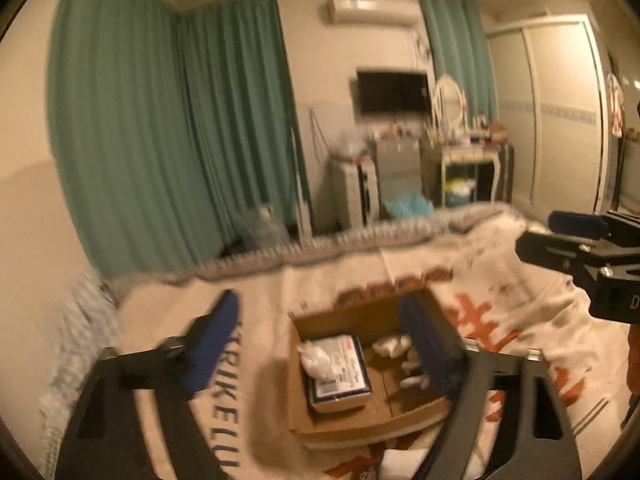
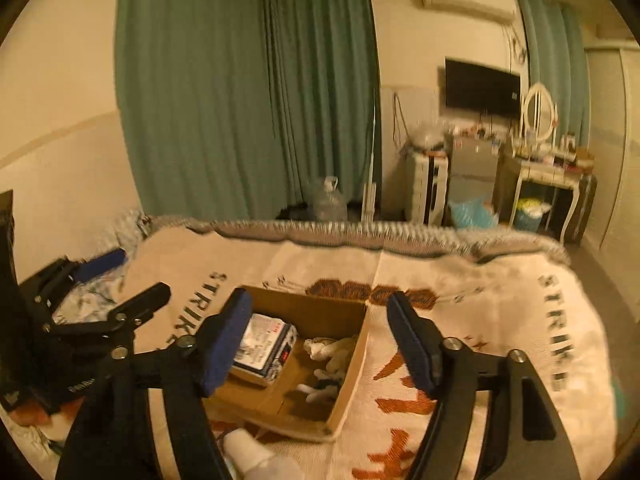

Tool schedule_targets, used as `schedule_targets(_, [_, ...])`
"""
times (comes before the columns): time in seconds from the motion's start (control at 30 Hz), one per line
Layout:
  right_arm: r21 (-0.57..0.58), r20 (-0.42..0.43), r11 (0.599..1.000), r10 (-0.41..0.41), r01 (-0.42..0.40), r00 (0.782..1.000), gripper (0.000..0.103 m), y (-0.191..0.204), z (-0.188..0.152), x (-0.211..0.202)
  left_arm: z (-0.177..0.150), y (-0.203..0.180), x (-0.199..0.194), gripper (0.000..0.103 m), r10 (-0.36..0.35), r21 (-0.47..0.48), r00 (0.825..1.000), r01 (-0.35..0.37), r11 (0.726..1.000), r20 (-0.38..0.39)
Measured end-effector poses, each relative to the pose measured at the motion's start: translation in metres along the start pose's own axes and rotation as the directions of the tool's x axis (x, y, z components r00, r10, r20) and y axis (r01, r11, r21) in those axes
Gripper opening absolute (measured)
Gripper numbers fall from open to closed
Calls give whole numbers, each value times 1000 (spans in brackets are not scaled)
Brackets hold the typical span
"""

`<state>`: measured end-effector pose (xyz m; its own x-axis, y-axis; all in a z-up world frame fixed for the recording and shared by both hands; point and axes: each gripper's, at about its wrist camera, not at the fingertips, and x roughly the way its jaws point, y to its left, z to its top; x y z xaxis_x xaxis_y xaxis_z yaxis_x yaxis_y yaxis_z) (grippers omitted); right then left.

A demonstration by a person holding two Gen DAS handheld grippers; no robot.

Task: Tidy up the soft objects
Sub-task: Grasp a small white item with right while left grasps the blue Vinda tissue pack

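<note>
An open cardboard box (image 1: 344,428) (image 2: 354,364) lies on a cream blanket (image 1: 256,292) (image 2: 480,304) with orange and black print. Inside it are a blue-and-white packet (image 1: 344,376) (image 2: 264,344) under a small white bag (image 1: 320,360), and pale soft pieces (image 1: 394,345) (image 2: 336,350). My left gripper (image 1: 320,304) (image 2: 142,274) hovers open above the box, with nothing between its blue pads. To its right, my right gripper (image 2: 319,302) (image 1: 538,234) is also open and empty. A white soft item (image 2: 256,454) rests on the blanket just in front of the box.
Beyond the bed's grey fringed edge (image 2: 360,230) hang teal curtains (image 2: 200,100). A water jug (image 2: 330,200), a white heater (image 2: 426,188), a dressing table with a mirror (image 2: 540,168) and a wall TV (image 2: 482,86) line the far side. A wardrobe (image 1: 560,112) stands at the right.
</note>
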<state>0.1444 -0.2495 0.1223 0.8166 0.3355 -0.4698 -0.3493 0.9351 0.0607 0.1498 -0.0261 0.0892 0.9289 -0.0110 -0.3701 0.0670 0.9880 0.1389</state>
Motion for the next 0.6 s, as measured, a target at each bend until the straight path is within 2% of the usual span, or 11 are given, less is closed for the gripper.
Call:
schedule_targets(0.07, [-26, 32, 1000, -11, 12, 999, 82, 12, 5, -46, 5, 4, -33, 92, 0, -3, 999, 0, 1000, 49])
schedule_targets(0.13, [-40, 40, 999, -22, 24, 999, 95, 20, 4, -73, 7, 7, -60, 95, -21, -2, 998, 21, 1000, 54])
schedule_targets(0.2, [-53, 48, 998, -17, 20, 999, 102, 28, -1, -95, 3, 9, -83, 95, -16, -16, 998, 17, 1000, 63])
schedule_targets(0.4, [-71, 25, 997, -4, 6, 1000, 103, 46, -34, -123, -29, 10, -115, 95, -4, -25, 1000, 4, 1000, 22])
schedule_targets(0.5, [-67, 13, 998, -8, 9, 1000, 103, 51, -50, -123, -54, 8, -108, 95, 40, -30, 998, -41, 999, -42])
schedule_targets(0.6, [-66, -42, 998, 7, -10, 999, 103, 58, -94, -104, -85, 4, -92, 95, 41, -25, 993, -45, 999, -113])
